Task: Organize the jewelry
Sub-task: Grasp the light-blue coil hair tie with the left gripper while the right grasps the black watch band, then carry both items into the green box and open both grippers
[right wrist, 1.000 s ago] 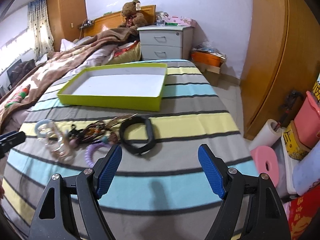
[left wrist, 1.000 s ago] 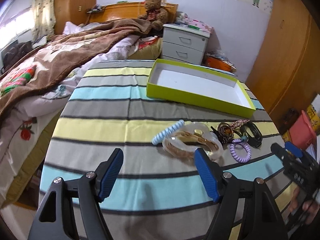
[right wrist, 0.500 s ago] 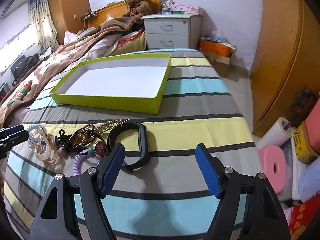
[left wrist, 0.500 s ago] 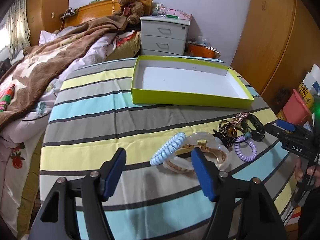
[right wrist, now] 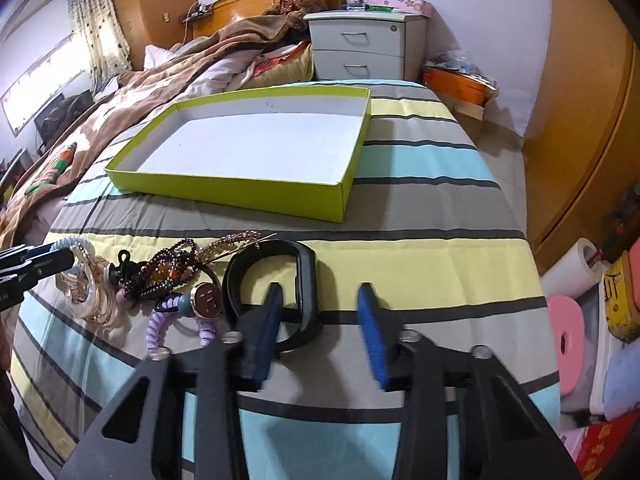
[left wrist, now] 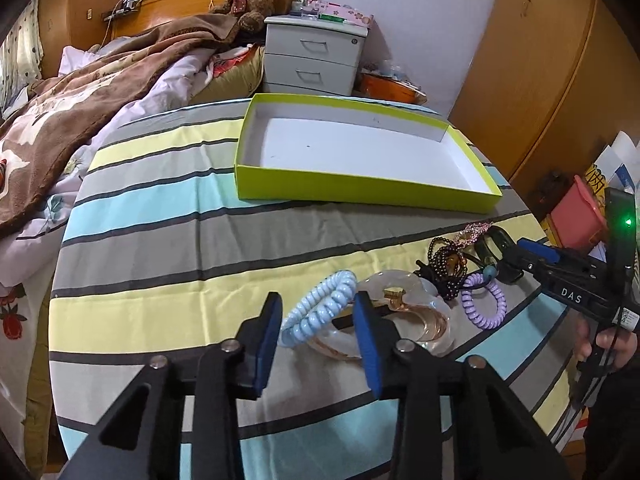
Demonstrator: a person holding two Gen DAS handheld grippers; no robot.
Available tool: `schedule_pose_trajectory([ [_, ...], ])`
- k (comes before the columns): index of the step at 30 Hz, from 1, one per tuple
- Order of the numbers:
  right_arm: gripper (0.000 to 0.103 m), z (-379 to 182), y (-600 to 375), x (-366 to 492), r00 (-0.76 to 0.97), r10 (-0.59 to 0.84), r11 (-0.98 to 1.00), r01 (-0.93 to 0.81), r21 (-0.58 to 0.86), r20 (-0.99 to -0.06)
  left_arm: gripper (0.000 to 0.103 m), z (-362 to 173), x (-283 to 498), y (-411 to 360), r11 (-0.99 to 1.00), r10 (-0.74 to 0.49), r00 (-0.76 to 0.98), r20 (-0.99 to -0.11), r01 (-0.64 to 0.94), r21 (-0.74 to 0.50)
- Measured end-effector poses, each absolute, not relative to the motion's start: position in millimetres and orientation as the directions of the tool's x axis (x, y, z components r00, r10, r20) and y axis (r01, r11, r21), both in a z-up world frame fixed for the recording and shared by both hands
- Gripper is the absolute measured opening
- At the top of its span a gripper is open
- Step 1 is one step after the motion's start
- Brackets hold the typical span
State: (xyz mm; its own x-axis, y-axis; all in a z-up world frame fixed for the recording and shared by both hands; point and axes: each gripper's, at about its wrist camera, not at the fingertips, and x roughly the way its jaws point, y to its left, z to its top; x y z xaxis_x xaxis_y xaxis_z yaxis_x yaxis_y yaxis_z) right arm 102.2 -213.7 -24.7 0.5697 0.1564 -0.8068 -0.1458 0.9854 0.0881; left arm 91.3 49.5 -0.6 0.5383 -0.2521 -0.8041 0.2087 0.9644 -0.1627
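Striped cloth desk (left wrist: 160, 240), smooth weave. Shallow lime-green cardboard box (right wrist: 256, 192), white inside, sits at the far side. Jewelry heap near edge: rigid black bangle (right wrist: 308, 280), clear glossy bangles (left wrist: 424, 320), coiled blue hair tie (left wrist: 320, 308). Left tool (left wrist: 316, 340) partly open around the blue coil, not gripping. Right tool (right wrist: 320, 328) partly open, one finger inside the black bangle.

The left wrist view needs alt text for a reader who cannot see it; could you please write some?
The open left gripper brackets a pale blue spiral hair tie in a jewelry pile on a striped tablecloth. The right gripper reaches in from the right. An empty green tray sits behind.
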Motion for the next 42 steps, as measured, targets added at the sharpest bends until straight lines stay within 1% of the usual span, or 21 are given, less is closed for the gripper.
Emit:
schedule_pose_trajectory([
  [3, 0.023, -25, -212, 103, 0.566, 0.154, 0.985, -0.155, 0.079, -0.810, 0.028, 0, 91, 46, 0.963, -0.251, 0.541, -0.803, 0.221, -0.152],
  [7, 0.014, -24, -210, 102, 0.569, 0.160, 0.984, -0.162, 0.081, -0.807, 0.025, 2, 92, 47, 0.964, -0.248, 0.547, -0.800, 0.222, -0.147],
  [10, 0.014, -24, -208, 101, 0.574, 0.152, 0.984, -0.161, 0.071, -0.804, 0.016, 3, 92, 48, 0.967, -0.240, 0.554, -0.798, 0.214, -0.142],
  [15, 0.014, -22, -210, 100, 0.581, 0.152, 0.986, -0.150, 0.079, -0.800, 0.011, 5, 93, 51, 0.968, -0.236, 0.562, -0.793, 0.207, -0.142],
  [29, 0.013, -1, -217, 89, 0.622, 0.152, 0.987, -0.135, 0.086, -0.768, 0.010, 20, 90, 66, 0.977, -0.208, 0.605, -0.768, 0.159, -0.140],
  [42, 0.013, 30, -221, 87, 0.679, 0.145, 0.989, -0.125, 0.081, -0.720, 0.010, 37, 92, 72, 0.977, -0.215, 0.636, -0.741, 0.151, -0.153],
])
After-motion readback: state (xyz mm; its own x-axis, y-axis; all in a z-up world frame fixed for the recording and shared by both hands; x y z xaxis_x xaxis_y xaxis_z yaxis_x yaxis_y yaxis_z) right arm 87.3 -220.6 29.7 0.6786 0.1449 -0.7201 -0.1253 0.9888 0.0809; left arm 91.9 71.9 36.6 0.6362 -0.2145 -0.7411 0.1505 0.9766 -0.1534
